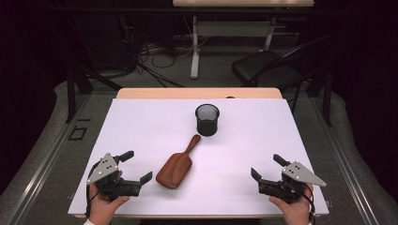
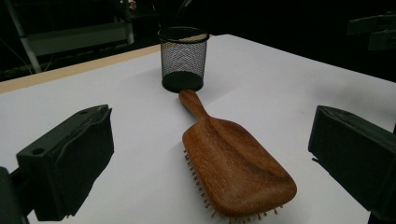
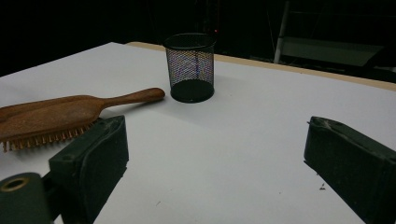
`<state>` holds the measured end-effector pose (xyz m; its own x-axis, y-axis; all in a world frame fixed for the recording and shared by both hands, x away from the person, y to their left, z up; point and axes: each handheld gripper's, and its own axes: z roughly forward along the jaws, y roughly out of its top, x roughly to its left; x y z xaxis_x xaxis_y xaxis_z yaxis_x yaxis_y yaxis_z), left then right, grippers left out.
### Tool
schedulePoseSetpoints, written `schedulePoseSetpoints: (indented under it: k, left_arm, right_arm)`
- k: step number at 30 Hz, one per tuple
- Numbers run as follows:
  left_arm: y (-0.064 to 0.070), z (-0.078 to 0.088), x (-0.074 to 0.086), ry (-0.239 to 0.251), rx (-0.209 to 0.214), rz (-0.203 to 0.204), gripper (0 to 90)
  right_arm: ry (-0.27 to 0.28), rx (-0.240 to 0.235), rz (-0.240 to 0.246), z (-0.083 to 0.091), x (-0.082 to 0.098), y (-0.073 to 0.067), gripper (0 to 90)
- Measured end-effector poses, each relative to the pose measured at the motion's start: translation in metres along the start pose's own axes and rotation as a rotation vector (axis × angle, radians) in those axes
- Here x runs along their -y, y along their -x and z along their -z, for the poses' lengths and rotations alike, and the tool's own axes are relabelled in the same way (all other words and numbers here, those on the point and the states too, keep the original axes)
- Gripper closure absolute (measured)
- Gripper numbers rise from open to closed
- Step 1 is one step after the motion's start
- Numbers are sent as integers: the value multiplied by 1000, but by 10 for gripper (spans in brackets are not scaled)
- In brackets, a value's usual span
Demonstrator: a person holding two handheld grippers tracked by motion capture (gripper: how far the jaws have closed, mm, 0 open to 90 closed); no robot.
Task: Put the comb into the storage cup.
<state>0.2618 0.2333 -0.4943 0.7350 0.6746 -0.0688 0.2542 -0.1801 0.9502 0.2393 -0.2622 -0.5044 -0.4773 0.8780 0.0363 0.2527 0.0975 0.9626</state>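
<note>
A brown wooden hairbrush (image 1: 176, 166) lies bristles down in the middle of the white table (image 1: 141, 122), its handle pointing toward a black mesh cup (image 1: 207, 119) that stands upright farther back. My left gripper (image 1: 138, 166) rests at the near left, just left of the brush head, jaws wide open and empty. In the left gripper view the hairbrush (image 2: 233, 168) lies between and ahead of the jaws, with the mesh cup (image 2: 183, 58) beyond it. My right gripper (image 1: 268, 168) sits at the near right, open and empty. Its view has the hairbrush (image 3: 60, 114) at left and the mesh cup (image 3: 190, 65) ahead.
The white table top has bare surface on both sides of the brush. Beyond the far wooden edge (image 1: 197, 93) lie a dark floor with cables, a desk leg (image 1: 195, 47) and a black chair (image 1: 267, 68).
</note>
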Motion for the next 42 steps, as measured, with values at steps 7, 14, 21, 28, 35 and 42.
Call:
schedulePoseSetpoints:
  k: [7,14,21,28,35,42]
  left_arm:
    - [-2,0,0,-1,0,15,2]
    - [-2,-2,1,-37,-14,26,2]
    - [-1,-10,-1,-74,-22,45,3]
    - [-1,-18,-9,-90,-25,37,4]
    - [-3,-29,-20,-118,-31,79,58]
    - [-4,-42,-33,-151,-26,81,107]
  right_arm:
    - [-12,3,6,-2,2,0,62]
    - [-25,4,19,-6,4,-2,64]
    - [-33,4,20,-8,5,-3,67]
    - [-41,0,20,-10,6,-4,73]
    - [-52,3,27,-11,7,-5,78]
    - [-52,6,17,-12,8,-4,85]
